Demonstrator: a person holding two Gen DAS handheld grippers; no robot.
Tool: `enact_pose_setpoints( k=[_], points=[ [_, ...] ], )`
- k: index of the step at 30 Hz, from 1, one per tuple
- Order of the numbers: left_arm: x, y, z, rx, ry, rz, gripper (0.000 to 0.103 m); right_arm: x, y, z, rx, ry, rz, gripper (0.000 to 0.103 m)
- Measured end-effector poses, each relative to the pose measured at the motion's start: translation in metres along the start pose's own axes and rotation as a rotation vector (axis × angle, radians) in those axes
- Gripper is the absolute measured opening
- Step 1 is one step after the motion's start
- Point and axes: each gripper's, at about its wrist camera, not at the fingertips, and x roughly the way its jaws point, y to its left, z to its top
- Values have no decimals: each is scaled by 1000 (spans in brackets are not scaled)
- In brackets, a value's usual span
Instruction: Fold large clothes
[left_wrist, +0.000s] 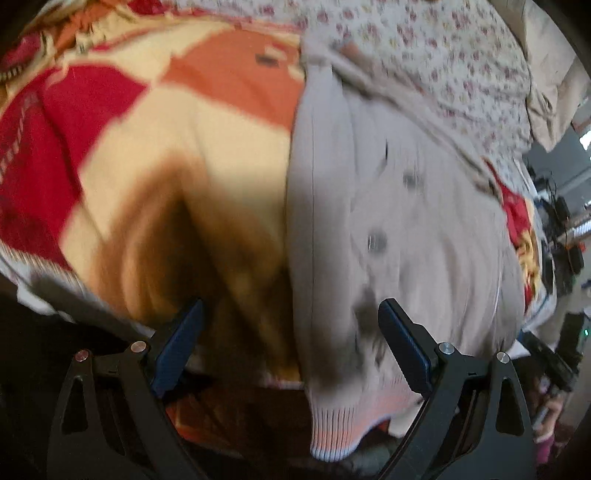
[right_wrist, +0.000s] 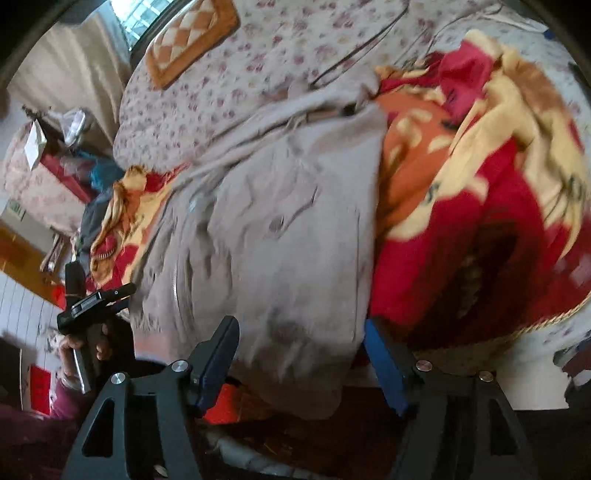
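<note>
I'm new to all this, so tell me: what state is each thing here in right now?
Grey cardigan: lying spread on the blanket, buttoned, wrinkled.
Red and yellow blanket: spread under it, rumpled.
Left gripper: open, holding nothing.
Right gripper: open over the cardigan's hem.

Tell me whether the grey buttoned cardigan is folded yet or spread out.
Partly folded, it seems: the grey buttoned cardigan lies as a narrow lengthwise strip on the red and cream blanket, sleeve bunched at top. Blur hides the layers.

Beige buttoned cardigan (left_wrist: 388, 206) flat on bed
</note>
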Motion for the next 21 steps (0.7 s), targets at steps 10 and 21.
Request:
enact_pose_setpoints(
  k=[10, 21],
  points=[
    [20, -23, -21, 88, 75, 25, 94, 15, 46, -14, -219, 59, 97, 69],
    [33, -33, -34, 160, 148, 55, 94, 58, 42, -23, -195, 273, 63, 73]
  ],
)
